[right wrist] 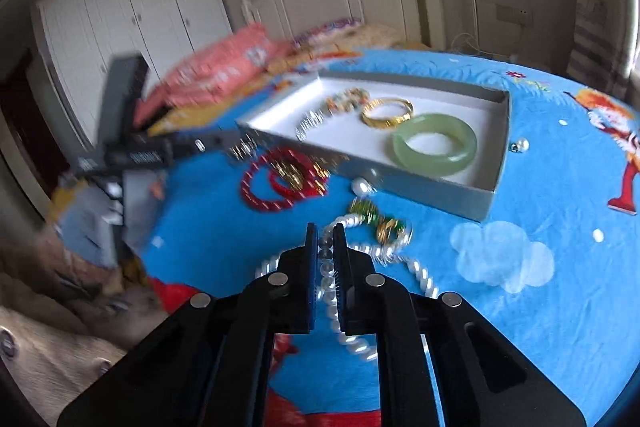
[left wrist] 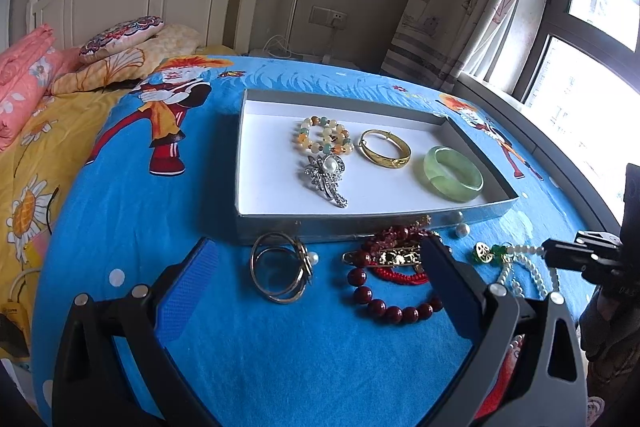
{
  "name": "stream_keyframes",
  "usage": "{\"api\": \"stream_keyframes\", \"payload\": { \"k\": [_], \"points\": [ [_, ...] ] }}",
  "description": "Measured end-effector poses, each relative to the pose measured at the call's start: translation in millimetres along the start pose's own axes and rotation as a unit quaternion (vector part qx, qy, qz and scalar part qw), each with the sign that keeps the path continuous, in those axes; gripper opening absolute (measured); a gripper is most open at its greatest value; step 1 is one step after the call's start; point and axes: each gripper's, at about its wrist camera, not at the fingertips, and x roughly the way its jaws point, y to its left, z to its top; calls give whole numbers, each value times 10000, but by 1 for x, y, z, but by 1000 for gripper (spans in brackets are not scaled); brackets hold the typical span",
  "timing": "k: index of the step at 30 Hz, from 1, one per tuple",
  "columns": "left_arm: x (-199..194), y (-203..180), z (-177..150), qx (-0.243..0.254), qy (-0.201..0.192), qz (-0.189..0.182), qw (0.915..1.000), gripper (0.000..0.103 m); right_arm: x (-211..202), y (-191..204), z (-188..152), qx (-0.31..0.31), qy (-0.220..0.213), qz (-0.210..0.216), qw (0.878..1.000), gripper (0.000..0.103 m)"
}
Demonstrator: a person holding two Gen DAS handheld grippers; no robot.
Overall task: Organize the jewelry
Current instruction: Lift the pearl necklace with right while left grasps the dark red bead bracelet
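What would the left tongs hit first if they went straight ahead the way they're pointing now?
Probably the silver rings, lying between the open left tongs; beyond them, the tray's near wall. Depth is uncertain.

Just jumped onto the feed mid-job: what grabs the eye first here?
The shallow white-lined grey tray on the bright blue cartoon bedspread, holding a translucent green jade bangle, a gold bangle and a silver pearl brooch. Nearer, the right gripper has its jaws nearly shut on a white pearl necklace, beside dark red bead bracelets.
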Motion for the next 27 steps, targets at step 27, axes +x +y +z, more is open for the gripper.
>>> {"api": "stream_keyframes", "payload": {
  "k": [27],
  "points": [
    [7,-67,-18,1462,559,-206,9875,99,-81,0,34,745,-1777,692,9788,10]
  ]
}}
